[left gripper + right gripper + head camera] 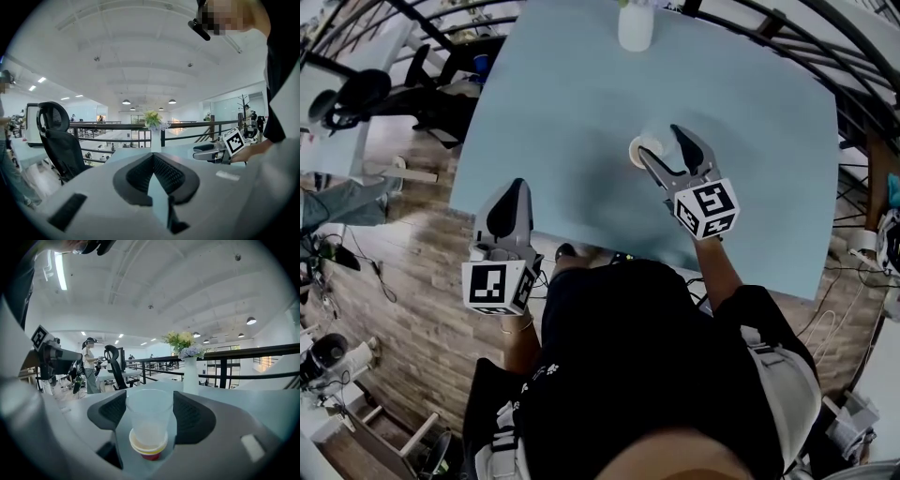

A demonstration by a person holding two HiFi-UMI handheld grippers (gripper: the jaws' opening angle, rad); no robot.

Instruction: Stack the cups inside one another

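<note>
A translucent cup (149, 413) stands upright between the jaws of my right gripper (150, 398), its base nested in a cream cup and a red cup (150, 455) beneath. Both pads touch the cup's sides, so the gripper is shut on the stack. From the head view the stack (645, 150) shows as a pale ring at the tips of the right gripper (658, 141), over the middle of the light blue table (750, 112). My left gripper (518, 187) hangs at the table's near left edge. Its jaws (152, 155) meet at the tip with nothing in them.
A white vase with flowers (635, 26) stands at the table's far edge, straight beyond both grippers (190, 376). A black office chair (58, 140) is off the table's left side. Black railings run behind the table. People stand far off to the left.
</note>
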